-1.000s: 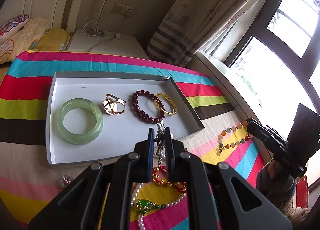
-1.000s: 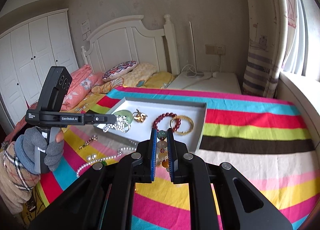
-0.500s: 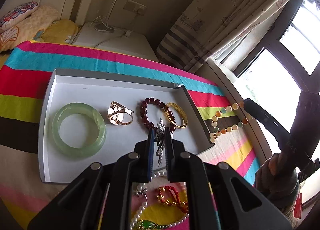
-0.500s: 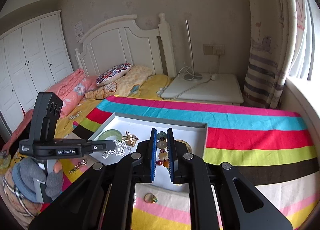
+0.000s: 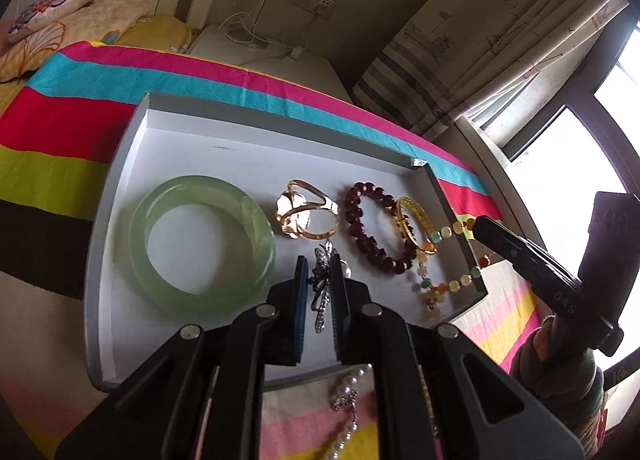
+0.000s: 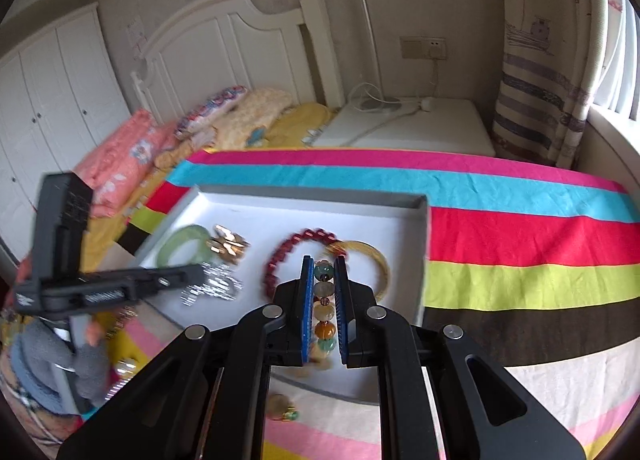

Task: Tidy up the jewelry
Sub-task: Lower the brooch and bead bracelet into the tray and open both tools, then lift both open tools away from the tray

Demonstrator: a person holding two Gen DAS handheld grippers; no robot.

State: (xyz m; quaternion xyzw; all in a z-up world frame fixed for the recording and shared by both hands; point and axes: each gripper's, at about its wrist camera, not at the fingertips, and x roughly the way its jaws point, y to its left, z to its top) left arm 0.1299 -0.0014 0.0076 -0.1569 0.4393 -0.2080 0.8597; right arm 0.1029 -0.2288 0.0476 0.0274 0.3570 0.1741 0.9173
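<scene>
A grey tray [image 5: 120,163] lies on the striped bedspread; it also shows in the right wrist view [image 6: 304,195]. In it lie a green jade bangle [image 5: 200,244], a gold flower ring piece [image 5: 306,215], a dark red bead bracelet [image 5: 372,227] and a gold bangle [image 5: 414,221]. My left gripper [image 5: 322,280] is shut on a silver rhinestone brooch [image 5: 322,288], held over the tray's front middle. My right gripper [image 6: 324,300] is shut on a multicoloured bead bracelet [image 6: 324,310], whose beads [image 5: 444,280] hang into the tray's right end.
A pearl necklace [image 5: 348,400] lies on the spread in front of the tray. A small gold and green piece [image 6: 284,410] lies near the tray's front edge. Pillows [image 6: 224,119] and a white nightstand [image 6: 404,127] are behind. The window is at the right.
Both grippers have moved forward over the tray. The brooch now hangs above the tray floor, and the bead bracelet has come from outside the tray to its right end.
</scene>
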